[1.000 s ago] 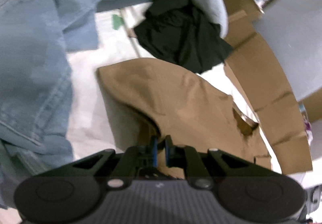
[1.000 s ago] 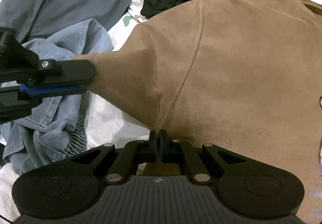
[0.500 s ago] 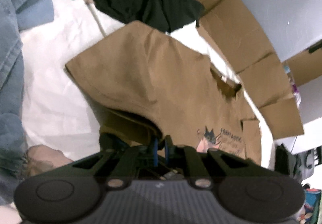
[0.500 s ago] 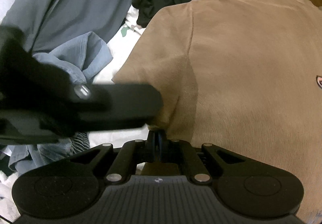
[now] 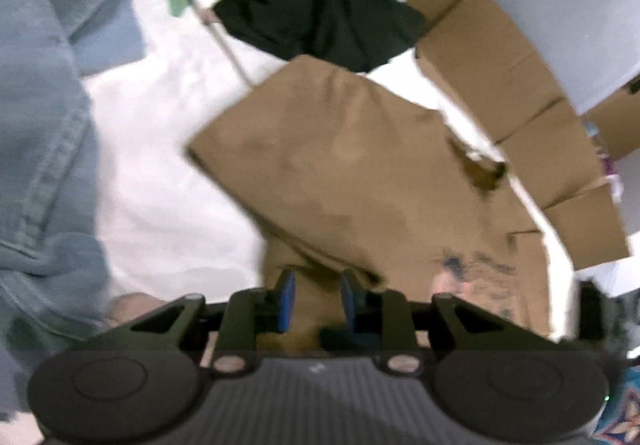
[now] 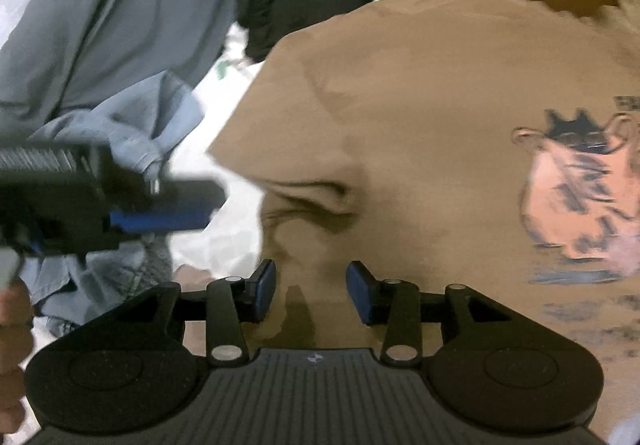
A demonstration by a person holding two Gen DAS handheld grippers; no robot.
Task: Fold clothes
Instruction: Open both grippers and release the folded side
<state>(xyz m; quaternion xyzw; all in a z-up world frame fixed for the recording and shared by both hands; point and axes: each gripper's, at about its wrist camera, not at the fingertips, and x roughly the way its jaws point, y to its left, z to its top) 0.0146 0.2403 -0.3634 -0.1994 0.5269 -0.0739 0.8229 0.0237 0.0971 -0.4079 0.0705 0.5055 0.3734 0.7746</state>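
A tan T-shirt point(image 5: 360, 173) with a printed figure point(image 6: 580, 197) lies on a white sheet point(image 5: 160, 173), its sleeve folded over onto the body. My left gripper point(image 5: 316, 295) is open just above the shirt's near edge, blue pads apart with cloth showing between them. My right gripper point(image 6: 311, 287) is open too, low over a wrinkle by the folded sleeve. The left gripper point(image 6: 192, 211) also shows at the left of the right wrist view, off the shirt's edge. Both views are blurred.
A black garment point(image 5: 320, 1) lies beyond the shirt. Light-blue denim point(image 5: 36, 125) and a grey-blue garment point(image 6: 112, 5) crowd the left side. Flattened cardboard boxes point(image 5: 512, 85) line the right edge. A hand point(image 6: 12, 329) shows at the lower left.
Both grippers were shut on the shirt's sleeve area; they carried it over onto the body and now both have opened and let the cloth go.
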